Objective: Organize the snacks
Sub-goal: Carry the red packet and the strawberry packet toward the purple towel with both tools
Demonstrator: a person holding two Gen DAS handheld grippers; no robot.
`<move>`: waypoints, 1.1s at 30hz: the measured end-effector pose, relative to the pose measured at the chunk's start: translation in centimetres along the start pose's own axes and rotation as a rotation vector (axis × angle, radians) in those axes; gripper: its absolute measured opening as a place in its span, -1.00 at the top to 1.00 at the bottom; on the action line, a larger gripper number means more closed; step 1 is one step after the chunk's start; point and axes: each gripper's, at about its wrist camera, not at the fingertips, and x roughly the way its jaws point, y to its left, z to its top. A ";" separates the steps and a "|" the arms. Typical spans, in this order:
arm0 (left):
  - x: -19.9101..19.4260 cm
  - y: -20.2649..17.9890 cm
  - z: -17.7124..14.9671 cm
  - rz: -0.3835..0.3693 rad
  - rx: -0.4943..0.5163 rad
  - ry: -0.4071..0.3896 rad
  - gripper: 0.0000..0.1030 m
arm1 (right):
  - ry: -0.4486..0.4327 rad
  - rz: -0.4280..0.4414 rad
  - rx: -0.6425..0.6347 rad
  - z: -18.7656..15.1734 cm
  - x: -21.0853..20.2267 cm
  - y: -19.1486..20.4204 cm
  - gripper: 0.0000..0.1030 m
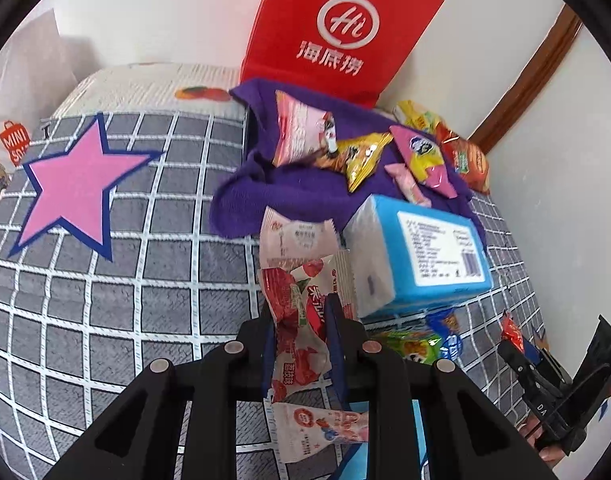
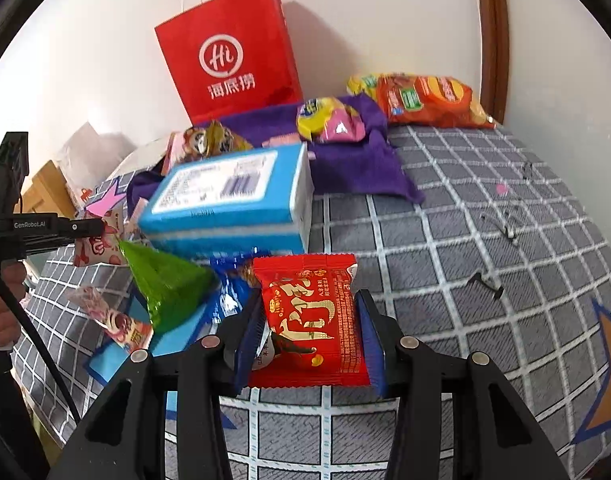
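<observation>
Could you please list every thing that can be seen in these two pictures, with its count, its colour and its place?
paper bag: one, red, upright against the wall.
cloth: one, purple, in front of the bag.
tissue pack: one, blue and white, beside the cloth.
chip bag: one, orange, by the wall.
snack packets: several, mixed colours, on the cloth.
star patches: one pink, one orange, on the checked grey cover.
green packet: one, below the tissue pack.
left gripper: shut on a red-white packet.
right gripper: shut on a red packet.
</observation>
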 end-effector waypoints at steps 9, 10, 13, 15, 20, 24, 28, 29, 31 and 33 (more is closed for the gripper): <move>-2.1 -1.8 2.3 0.009 0.038 -0.055 0.59 | -0.051 -0.020 -0.024 4.1 -1.4 0.3 0.12; -2.3 -2.1 2.7 0.009 0.044 -0.061 0.59 | -0.052 -0.020 -0.026 4.9 -1.5 0.3 0.12; -3.0 -2.9 3.8 0.020 0.061 -0.081 0.59 | -0.067 -0.017 -0.031 7.0 -1.6 0.4 0.12; -3.3 -3.5 4.7 0.032 0.074 -0.098 0.59 | -0.081 -0.017 -0.031 8.7 -1.7 0.6 0.12; -3.7 -4.5 6.4 0.057 0.095 -0.130 0.59 | -0.095 -0.031 -0.030 12.2 -1.6 1.0 0.12; -3.6 -5.1 7.8 0.072 0.107 -0.148 0.59 | -0.100 -0.030 -0.019 14.8 -0.9 1.0 0.12; -3.2 -5.5 9.4 0.074 0.110 -0.159 0.59 | -0.104 -0.031 -0.014 16.6 -0.2 1.1 0.12; -3.1 -5.6 9.8 0.075 0.112 -0.162 0.59 | -0.103 -0.036 -0.014 17.0 -0.1 1.1 0.12; -2.9 -5.9 10.5 0.084 0.125 -0.168 0.58 | -0.110 -0.036 -0.016 17.7 0.3 1.1 0.12; -2.5 -6.1 11.3 0.093 0.134 -0.174 0.58 | -0.111 -0.025 -0.015 18.6 0.7 1.1 0.12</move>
